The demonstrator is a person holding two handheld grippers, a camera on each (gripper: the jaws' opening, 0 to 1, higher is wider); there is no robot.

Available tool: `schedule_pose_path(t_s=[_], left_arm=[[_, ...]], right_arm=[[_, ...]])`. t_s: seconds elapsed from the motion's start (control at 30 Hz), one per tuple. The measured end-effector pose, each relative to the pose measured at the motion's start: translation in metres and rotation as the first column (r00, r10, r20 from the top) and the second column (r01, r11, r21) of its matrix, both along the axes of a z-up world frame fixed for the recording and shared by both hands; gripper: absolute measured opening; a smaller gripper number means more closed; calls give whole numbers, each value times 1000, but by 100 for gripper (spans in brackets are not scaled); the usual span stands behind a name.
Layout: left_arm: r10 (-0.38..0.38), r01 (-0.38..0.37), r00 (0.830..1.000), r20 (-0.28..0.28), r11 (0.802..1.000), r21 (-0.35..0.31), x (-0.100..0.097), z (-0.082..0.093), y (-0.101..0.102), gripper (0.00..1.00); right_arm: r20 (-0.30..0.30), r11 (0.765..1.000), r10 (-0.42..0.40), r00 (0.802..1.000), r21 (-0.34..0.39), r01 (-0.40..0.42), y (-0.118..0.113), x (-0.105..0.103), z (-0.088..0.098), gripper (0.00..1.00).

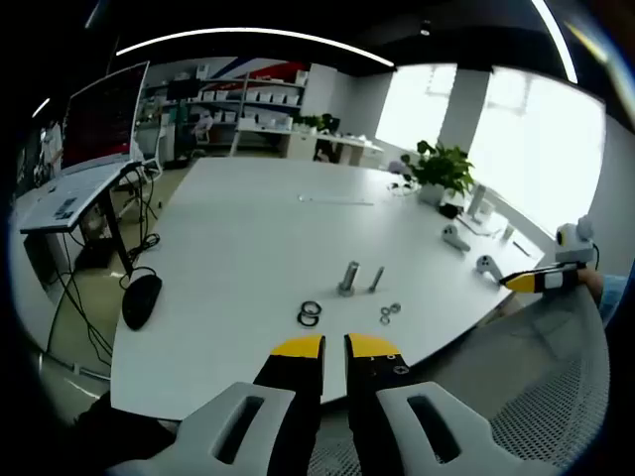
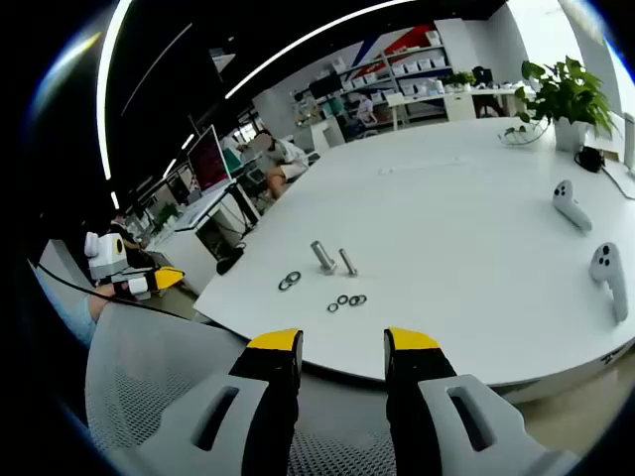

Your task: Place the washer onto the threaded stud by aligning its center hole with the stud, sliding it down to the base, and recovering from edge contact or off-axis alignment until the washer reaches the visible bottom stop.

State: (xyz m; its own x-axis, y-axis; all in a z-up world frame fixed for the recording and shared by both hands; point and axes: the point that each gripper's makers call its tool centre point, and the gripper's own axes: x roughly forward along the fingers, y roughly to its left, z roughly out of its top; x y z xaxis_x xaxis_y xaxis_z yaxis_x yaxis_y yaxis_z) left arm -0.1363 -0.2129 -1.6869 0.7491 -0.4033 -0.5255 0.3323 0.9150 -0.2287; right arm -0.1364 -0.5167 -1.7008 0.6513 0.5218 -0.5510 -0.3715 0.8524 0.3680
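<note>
Starting from the left, your left claw (image 1: pixel 334 346) hangs back from the worktop (image 1: pixel 258 238) edge, above a mesh chair back. Its yellow tips sit almost pressed together, with just a thin gap, and they pinch nothing. I think it waits there because it has no job yet.

Moving right across the worktop, two dark rings (image 1: pixel 309 315) lie flat on the white top. Just beside them stand the thick stud (image 1: pixel 348 279) and a thinner bolt (image 1: pixel 376 279). The stud stands upright, so a ring can drop straight down over it. A little more to the right, the small washers (image 1: pixel 389 313) lie flat in a loose bunch, near the stud but not touching it. None sits on the stud yet.

Farther right, your right claw (image 2: pixel 342 341) also hangs back from the worktop edge. Its tips are spread wide and hold nothing. That wide gap looks ready for picking up a washer, so the job seems to be only at the start.
</note>
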Motion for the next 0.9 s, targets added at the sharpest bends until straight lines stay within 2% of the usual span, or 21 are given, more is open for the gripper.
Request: schedule_pose_path(t_s=[0.9], left_arm=[[-1,1,1000,-12,1000,5,-2,1,-2,5]], right_arm=[[-5,1000,8,1000,7,-8,1,-1,0,35]])
